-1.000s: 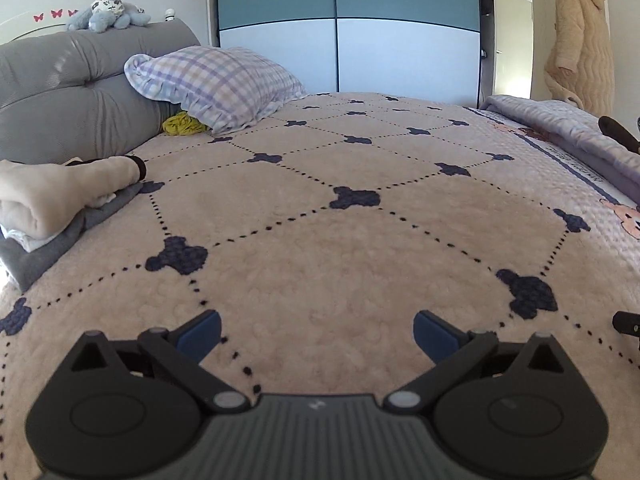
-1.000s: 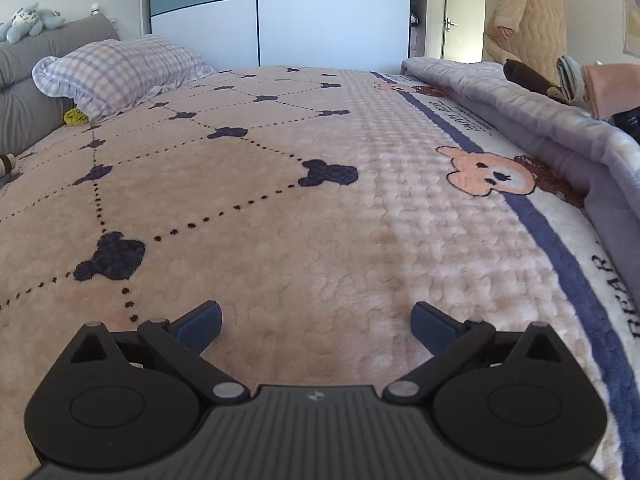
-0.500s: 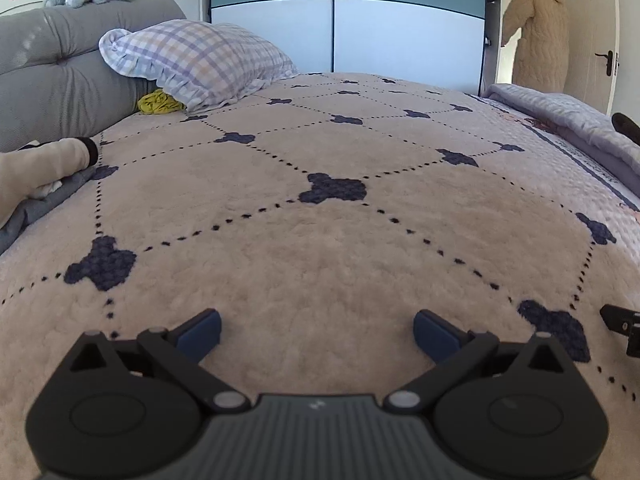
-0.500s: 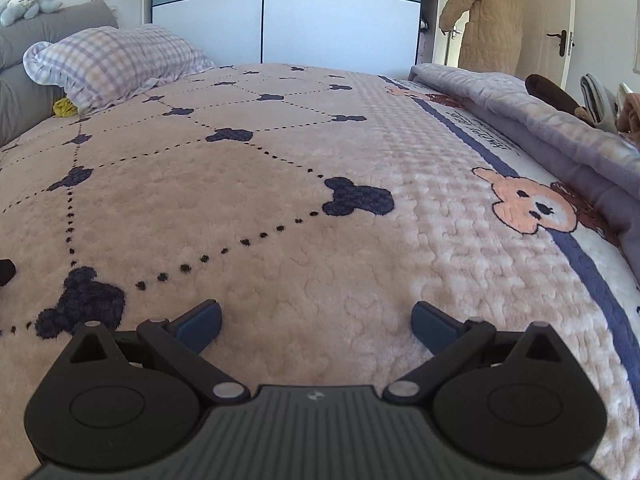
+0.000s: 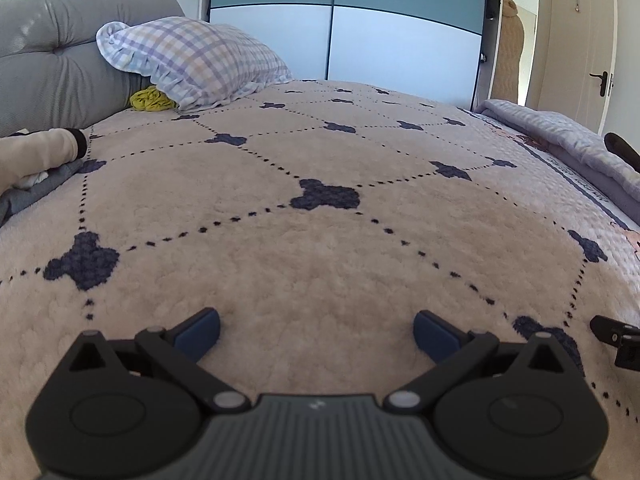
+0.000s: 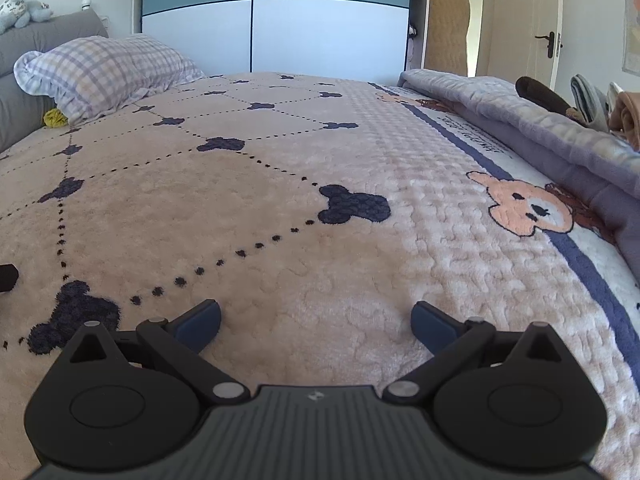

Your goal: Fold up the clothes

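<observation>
left gripper (image 5: pixel 316 332) spread wide, empty | right gripper (image 6: pixel 316 322) likewise | nubby fleece bedspread (image 5: pixel 320 264)

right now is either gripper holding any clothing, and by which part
Nothing is held. The left gripper and right gripper are both open and empty over the blanket.

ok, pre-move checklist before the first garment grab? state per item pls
1. Left gripper open, nothing between the fingers: ok.
2. Right gripper open, nothing held: ok.
3. Bedspread ahead of both grippers free of clutter: ok.
4. Garment within reach: not ok. The clothes pile lies far right beyond the grey quilt; the folded stack lies far left.
5. Which garment comes next: cannot tell.
6. Person in the quilted robe in the doorway, away from the bed: ok.
</observation>
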Motion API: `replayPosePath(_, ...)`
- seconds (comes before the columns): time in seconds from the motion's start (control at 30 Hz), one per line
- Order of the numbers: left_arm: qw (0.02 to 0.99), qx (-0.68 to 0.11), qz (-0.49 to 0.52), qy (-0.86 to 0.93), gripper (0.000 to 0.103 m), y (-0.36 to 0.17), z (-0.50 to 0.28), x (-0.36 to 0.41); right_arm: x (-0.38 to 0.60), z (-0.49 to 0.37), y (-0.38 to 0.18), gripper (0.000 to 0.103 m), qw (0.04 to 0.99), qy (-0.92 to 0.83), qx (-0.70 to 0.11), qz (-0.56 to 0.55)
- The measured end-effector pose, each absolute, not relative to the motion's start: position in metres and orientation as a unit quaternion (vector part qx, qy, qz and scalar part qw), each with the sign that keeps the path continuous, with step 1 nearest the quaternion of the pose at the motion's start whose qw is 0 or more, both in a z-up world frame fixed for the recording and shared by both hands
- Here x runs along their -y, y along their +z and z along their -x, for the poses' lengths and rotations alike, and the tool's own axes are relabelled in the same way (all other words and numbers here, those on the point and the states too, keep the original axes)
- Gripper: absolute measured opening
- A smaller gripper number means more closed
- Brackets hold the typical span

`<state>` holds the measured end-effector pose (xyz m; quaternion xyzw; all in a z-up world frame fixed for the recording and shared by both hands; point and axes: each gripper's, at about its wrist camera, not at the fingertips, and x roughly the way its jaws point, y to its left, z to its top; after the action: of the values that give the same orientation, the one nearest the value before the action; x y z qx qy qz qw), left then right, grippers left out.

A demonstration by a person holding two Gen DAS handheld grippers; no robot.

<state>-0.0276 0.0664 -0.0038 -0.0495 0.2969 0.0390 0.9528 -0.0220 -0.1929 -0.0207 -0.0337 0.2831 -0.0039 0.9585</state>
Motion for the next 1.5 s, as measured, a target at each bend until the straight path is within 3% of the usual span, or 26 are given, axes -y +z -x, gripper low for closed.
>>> replayPosePath(1.5, 0.951, -0.303, 0.047, 0.040, 0.103, -0.0037, 0.0260, -0.0659, 0.1942, 0.0243, -0.0202, 0.103, 0.961, -0.018, -0.274, 0.037)
